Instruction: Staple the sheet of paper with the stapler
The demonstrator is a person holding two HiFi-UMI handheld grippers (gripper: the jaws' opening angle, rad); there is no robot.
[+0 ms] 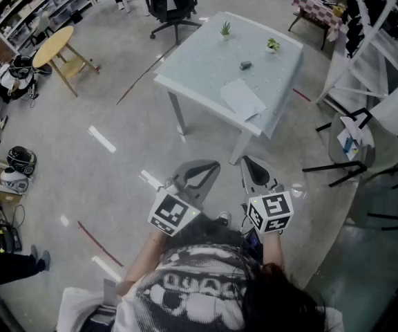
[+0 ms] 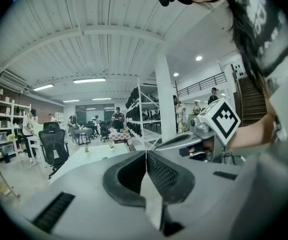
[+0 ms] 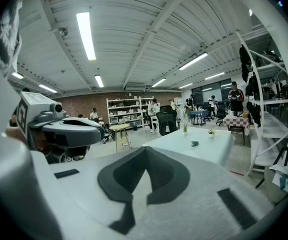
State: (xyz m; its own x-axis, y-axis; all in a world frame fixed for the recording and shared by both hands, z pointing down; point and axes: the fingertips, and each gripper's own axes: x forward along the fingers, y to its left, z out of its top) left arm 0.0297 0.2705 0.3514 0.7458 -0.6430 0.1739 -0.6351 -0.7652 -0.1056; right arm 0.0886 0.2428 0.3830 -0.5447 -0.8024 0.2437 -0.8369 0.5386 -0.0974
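A white sheet of paper (image 1: 242,97) lies near the front corner of the pale table (image 1: 206,61). The small dark stapler (image 1: 245,65) sits behind it, also visible far off in the right gripper view as the stapler (image 3: 195,143). Both grippers are held out over the floor, well short of the table. My left gripper (image 1: 214,164) is shut, its pads meeting with nothing between them (image 2: 145,154). Beside it, my right gripper (image 1: 244,160) is likewise shut and empty (image 3: 145,149). Each gripper shows in the other's view, the right gripper (image 2: 219,121) and the left gripper (image 3: 59,126).
Two small potted plants (image 1: 225,28) (image 1: 273,45) stand at the table's far side. A black office chair (image 1: 171,2) is behind the table, a round wooden table (image 1: 54,43) to the left, a folding chair (image 1: 351,147) and metal racks to the right. Helmets (image 1: 19,161) lie on the floor.
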